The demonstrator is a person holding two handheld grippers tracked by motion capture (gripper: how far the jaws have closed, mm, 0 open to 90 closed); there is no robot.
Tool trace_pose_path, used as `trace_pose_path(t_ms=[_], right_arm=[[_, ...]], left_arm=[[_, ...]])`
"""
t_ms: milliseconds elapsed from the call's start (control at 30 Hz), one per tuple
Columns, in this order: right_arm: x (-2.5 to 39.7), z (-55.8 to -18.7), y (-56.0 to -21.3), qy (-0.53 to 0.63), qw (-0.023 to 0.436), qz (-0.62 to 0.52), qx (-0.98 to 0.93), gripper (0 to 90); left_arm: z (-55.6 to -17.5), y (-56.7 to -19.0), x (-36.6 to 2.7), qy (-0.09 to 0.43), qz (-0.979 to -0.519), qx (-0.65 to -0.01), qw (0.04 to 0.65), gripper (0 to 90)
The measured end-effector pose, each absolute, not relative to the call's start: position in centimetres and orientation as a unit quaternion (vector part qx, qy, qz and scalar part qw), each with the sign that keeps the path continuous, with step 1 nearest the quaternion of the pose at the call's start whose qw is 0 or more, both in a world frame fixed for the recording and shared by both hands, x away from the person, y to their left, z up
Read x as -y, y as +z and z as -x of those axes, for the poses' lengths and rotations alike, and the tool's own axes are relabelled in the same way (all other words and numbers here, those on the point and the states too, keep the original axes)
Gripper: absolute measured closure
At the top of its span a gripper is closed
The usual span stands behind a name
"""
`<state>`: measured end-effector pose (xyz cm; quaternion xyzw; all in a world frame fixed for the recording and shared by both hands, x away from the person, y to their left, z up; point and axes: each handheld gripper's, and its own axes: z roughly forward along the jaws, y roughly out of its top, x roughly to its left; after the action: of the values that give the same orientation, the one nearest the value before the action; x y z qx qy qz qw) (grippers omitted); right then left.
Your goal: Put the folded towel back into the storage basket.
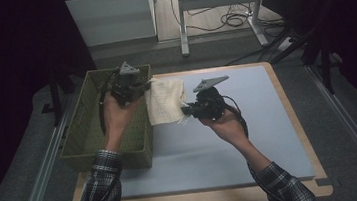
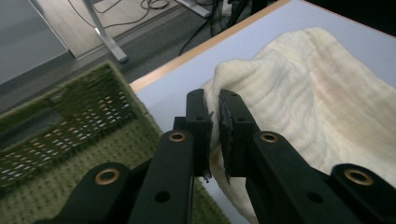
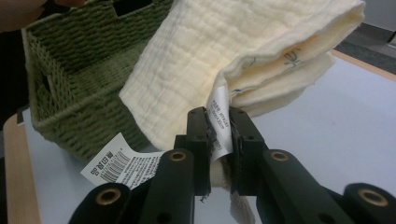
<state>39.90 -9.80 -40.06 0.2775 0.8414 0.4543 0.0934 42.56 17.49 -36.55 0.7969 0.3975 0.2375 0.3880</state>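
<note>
High view first: nearest the camera, two plaid-sleeved forearms rise from the bottom edge, each hand carrying a black two-jaw tong. The right gripper [image 1: 187, 110] points leftward and the left gripper [image 1: 146, 86] points rightward, so the two face each other across a folded cream waffle-weave cloth [image 1: 166, 99] that hangs lifted between them.

Right gripper view shows the right tong's jaws closed on the cloth's lower edge together with a white care label [image 3: 218, 122]; a barcode tag [image 3: 115, 162] dangles just left of those jaws. Left gripper view shows the left tong's jaws pinched shut on a thin fold at the cloth's far corner, with most of the fabric spreading off to their right.

Just behind and under the left tong sits the green woven rectangular basket [image 1: 88, 121], its near rim beside the cloth's left edge. Both rest on a pale blue mat [image 1: 251, 138] that covers the wood-edged table. Farther off are grey floor, table legs and loose cables [image 1: 231, 19].

The likely step is carrying the cloth over into the basket. The risks: the right tong seems to hold as much label as fabric, so that grip may slip under the cloth's weight; the left pinch is shallow; and the trailing lower fold could catch on the basket rim and unfold outside.
</note>
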Motion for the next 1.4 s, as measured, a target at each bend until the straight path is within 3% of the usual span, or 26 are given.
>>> trace_pose_path(t_ms=[600, 1400], right_arm=[[2.5, -40.7, -39.7, 0.470, 0.077, -0.253, -0.842, 80.0], [-7.8, -39.1, -43.0, 0.394, 0.061, -0.225, -0.889, 79.6]], left_arm=[[-41.1, -35.6, -24.0, 0.270, -0.773, -0.442, 0.366, 83.1], [-39.7, -40.4, -30.5, 0.256, -0.771, -0.474, 0.339, 83.0]])
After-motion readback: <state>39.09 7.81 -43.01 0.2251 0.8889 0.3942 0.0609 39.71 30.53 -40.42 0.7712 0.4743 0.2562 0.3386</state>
